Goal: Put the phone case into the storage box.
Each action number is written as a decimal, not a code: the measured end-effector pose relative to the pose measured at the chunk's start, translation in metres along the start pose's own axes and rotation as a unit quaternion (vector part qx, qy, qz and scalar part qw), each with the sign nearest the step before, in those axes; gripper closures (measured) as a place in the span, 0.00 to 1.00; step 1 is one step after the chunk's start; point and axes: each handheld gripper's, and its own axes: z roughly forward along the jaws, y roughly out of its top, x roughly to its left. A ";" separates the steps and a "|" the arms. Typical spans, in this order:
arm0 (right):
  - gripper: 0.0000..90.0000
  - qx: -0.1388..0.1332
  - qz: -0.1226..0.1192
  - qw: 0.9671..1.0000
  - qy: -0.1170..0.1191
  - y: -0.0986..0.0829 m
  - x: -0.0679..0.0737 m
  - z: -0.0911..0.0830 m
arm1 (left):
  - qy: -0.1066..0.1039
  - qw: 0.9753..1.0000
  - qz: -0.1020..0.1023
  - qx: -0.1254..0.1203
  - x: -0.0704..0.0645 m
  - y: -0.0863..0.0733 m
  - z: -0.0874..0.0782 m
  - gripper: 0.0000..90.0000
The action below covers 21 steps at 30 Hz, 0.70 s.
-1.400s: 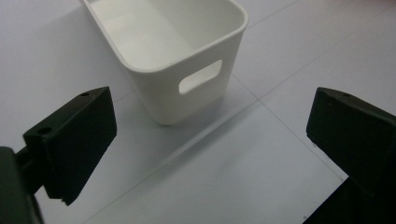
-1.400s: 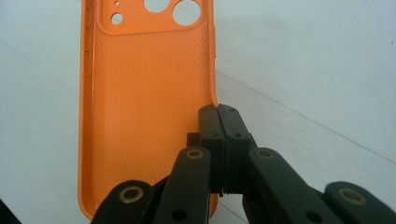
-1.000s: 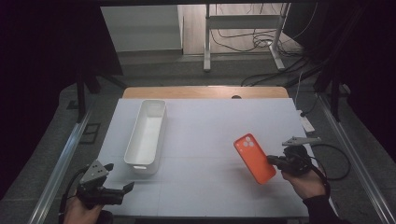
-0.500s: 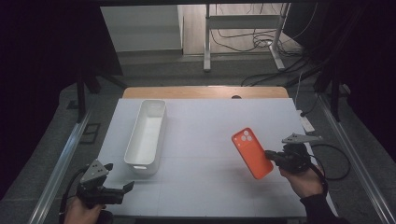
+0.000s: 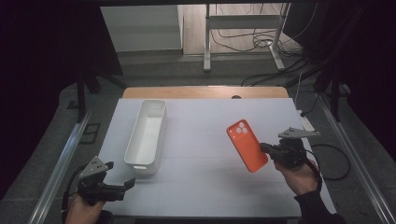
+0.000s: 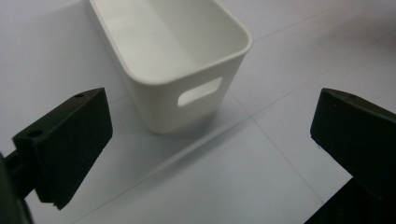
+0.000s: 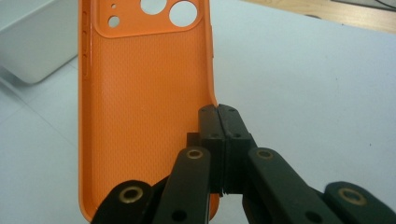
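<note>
White tabletop (image 5: 205, 140) spreads under the high view, with a strip of bare wood at its far edge, a dim floor with loose cables beyond, and a metal stand at twelve o'clock.

At about four o'clock on the table an orange phone case (image 5: 246, 145) is held up off the surface, tilted, its camera cut-outs toward the far end. The right gripper (image 5: 267, 148) is clamped on the case's long edge near its lower end — in the right gripper view the two black jaws are pressed together on the thin orange rim (image 7: 140, 107), the textured inside of the case facing the camera.

A long white bin (image 5: 147, 135) lies at ten o'clock, well apart from the case, empty, with a handle slot in its near end.

The left gripper (image 5: 125, 185) sits at seven o'clock, just beside the bin's near end — its jaws stand wide apart, holding nothing.
</note>
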 end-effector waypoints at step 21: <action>0.99 -0.023 0.009 1.000 0.009 0.007 0.008 0.000 | -0.053 0.998 0.012 -0.011 -0.018 0.036 0.017 0.00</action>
